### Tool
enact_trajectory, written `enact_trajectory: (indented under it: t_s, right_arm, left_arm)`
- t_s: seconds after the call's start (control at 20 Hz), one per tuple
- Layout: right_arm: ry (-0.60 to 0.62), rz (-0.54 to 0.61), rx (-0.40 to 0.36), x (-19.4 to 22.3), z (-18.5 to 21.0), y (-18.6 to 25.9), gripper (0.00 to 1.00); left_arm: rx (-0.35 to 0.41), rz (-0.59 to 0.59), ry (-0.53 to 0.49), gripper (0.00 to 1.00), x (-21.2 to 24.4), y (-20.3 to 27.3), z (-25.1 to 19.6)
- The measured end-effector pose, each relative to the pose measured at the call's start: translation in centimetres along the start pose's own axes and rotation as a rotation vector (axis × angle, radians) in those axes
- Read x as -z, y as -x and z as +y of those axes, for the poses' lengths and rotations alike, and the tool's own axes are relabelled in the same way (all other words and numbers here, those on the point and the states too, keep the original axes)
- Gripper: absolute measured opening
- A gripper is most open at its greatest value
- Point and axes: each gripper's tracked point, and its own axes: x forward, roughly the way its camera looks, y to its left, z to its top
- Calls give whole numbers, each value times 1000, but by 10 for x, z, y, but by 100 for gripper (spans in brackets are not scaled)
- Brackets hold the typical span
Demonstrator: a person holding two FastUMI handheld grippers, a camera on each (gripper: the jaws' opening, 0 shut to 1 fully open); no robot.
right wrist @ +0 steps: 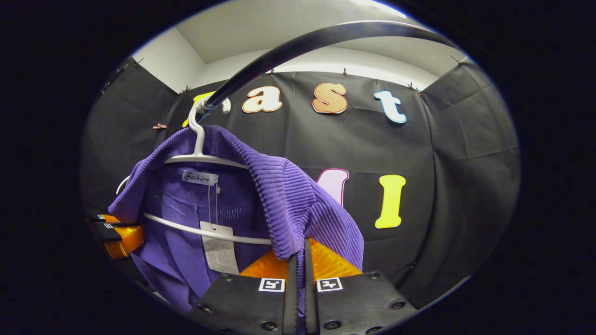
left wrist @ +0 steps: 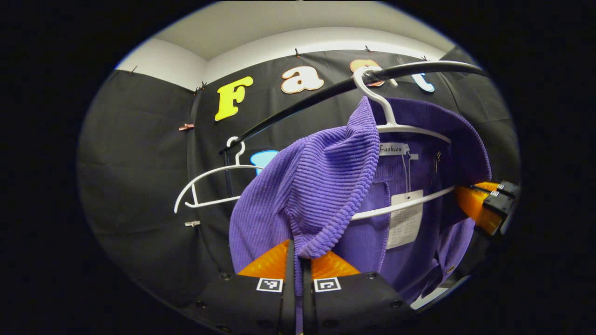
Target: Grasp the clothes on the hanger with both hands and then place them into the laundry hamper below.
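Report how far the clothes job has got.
Done: both tongs have gripped the purple ribbed garment, the left tongs on one shoulder fold, the right tongs on the other. In hand: the garment hangs on the white hanger, hooked on the black rail. Left: slip it off and lower it into the hamper.

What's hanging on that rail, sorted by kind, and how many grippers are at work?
Purple garment: 1
White hangers: 2, one carrying the garment, one bare
Black rail: 1
Grippers: 2, left and right, each clamped on the garment
Total: 6
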Motion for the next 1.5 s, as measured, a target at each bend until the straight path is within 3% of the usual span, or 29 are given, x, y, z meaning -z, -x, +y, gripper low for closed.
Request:
enact_trajectory:
  t_s: [0.15,0.2,0.35,0.4,0.45,0.65,0.85,1.15,1.25,1.3,1.4,1.5]
  right_arm:
    - [17,6,17,-9,-7,7,10]
    - [-2,2,26,-8,-7,5,4]
    - [18,-7,64,-12,-10,13,5]
    - [46,-36,89,-20,-18,14,9]
    - [73,-64,111,-28,-26,16,5]
    - [160,-149,186,-59,-54,21,4]
    - [194,-201,221,-82,-76,15,4]
    - [238,-305,266,-121,-92,9,4]
    - [254,-333,279,-128,-96,3,8]
    - [275,-342,289,-128,-99,0,4]
    - [297,-344,315,-126,-107,-8,8]
    - [293,-335,332,-121,-113,-19,4]
  left_arm:
    - [80,35,13,8,5,-1,-11]
    - [98,38,30,8,3,0,-12]
    - [73,39,54,8,2,1,-3]
    - [67,34,66,6,-1,2,0]
    - [60,28,73,5,-4,4,3]
    - [52,20,47,5,-14,4,18]
    - [29,-22,91,5,-46,8,44]
    - [-20,-101,67,5,-94,5,75]
    - [-23,-107,58,5,-100,-1,77]
    - [-24,-114,45,5,-105,-2,77]
    - [-23,-133,39,5,-115,-4,74]
    - [-24,-164,50,5,-133,-5,74]
